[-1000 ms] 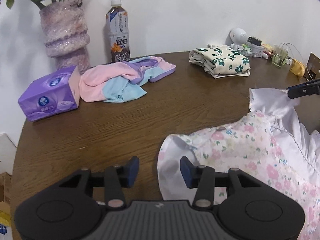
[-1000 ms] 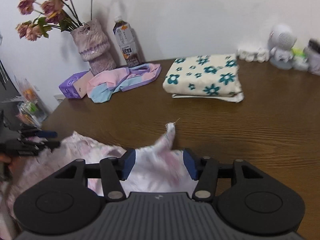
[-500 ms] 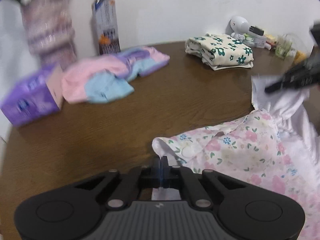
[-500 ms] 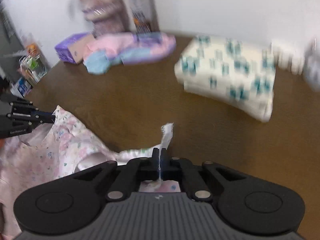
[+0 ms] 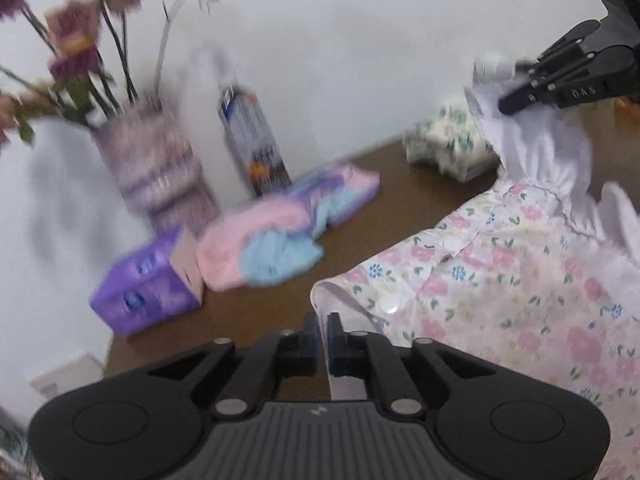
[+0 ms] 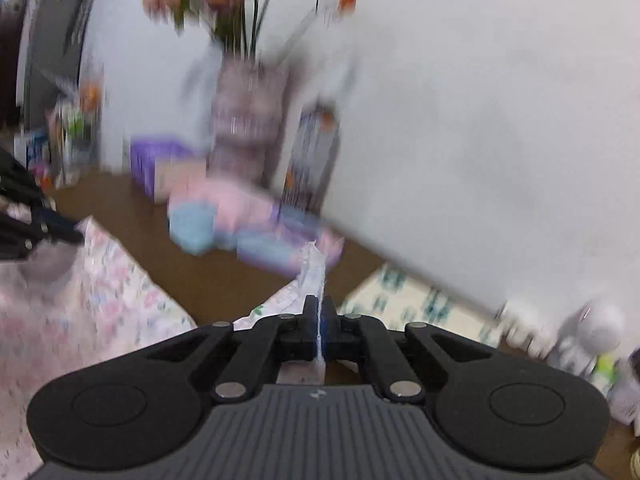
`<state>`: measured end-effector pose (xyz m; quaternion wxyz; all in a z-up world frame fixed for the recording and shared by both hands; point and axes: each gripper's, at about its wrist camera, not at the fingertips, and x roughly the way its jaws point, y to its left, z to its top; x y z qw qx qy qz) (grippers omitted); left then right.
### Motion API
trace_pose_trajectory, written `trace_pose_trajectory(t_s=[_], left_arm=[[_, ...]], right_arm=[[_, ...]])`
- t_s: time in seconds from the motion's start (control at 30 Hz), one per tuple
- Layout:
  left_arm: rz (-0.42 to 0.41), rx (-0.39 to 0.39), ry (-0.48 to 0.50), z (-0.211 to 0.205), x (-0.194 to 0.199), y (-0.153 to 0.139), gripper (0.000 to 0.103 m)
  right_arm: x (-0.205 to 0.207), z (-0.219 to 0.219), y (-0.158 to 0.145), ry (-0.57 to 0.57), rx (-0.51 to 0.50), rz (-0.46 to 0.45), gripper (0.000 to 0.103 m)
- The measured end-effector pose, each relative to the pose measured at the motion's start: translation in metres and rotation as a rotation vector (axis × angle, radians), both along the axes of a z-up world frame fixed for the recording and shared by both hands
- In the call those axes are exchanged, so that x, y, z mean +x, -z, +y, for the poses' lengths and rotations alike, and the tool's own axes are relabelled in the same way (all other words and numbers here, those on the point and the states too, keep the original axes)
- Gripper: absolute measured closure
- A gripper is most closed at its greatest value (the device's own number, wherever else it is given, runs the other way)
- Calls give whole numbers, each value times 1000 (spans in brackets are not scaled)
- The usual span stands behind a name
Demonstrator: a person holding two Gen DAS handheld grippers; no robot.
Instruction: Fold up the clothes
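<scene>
I have the left tool (image 5: pixel 322 334) pinched nearly closed on one white-edged corner of the floral garment (image 5: pixel 520 280), and the right tool (image 6: pixel 319 322) closed tight on another corner, a thin strip of white cloth standing up between its pads. The garment hangs stretched between the two, its far part apparently raised off the brown worktop (image 5: pixel 400 184), though with this much blur I cannot tell how much of it clears the surface. My first worry is the grips themselves: each tool holds only a narrow hem edge, so a sharp pull or a swing could slide the cloth out of one side and drop the whole piece into a heap. The left hold looks the weaker, since I can see a slight gap beside the cloth. The second risk is sweep: the crumpled pink and blue garment (image 5: pixel 288 232), the purple tissue pack (image 5: pixel 148 292), the bottle (image 5: pixel 256 148) and the flower vase (image 5: pixel 160 164) all stand near the far edge, and trailing cloth or a tool carried too far forward could knock the bottle or vase over. The folded cream floral piece (image 5: pixel 448 152) sits near my right tool's path as well, and dragging fabric across it could undo that fold. Uneven height between my hands would lay the cloth down skewed.
</scene>
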<state>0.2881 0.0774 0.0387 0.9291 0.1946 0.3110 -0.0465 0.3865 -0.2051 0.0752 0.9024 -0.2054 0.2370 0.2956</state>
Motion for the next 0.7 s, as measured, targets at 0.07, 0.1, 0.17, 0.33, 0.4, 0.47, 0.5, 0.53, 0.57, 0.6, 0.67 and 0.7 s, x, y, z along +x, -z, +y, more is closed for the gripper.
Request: trace_pose_trajectory(t_s=[0.07,0.1,0.17,0.33,0.4,0.47,0.5,0.53,0.57,0.6,0.67,0.7], left_arm=[[19,-16,-12,4,2,4,90],[21,-34,-18,7,1,3,85],[30,-102,-29,15,-4,-2,73],[125,-287,-14,24,0,-9,68],[161,-341,-11,22,8,-7,68],[196,-386,-9,18,17,-4,68],[209,-395,-9,17,20,0,68],[221,-403,-9,15,23,3,68],[233,-412,-9,13,26,6,68],[245,-420,-9,11,29,10,68],[269,-438,-9,8,36,17,71],[268,-446,-15,8,37,19,85]], right_arm=[[8,3,14,22,-45,52,95],[9,3,19,37,-55,65,81],[8,-9,15,71,-10,60,59],[-13,-30,-17,50,164,105,59],[-17,-24,-17,-14,186,210,63],[-17,-9,-3,-54,160,324,70],[-15,-1,6,-61,142,367,72],[-13,3,16,-71,137,415,72],[-12,8,25,-80,134,463,72],[-10,13,35,-90,131,511,72],[-10,21,49,-108,134,548,72],[-9,24,53,-116,134,549,77]])
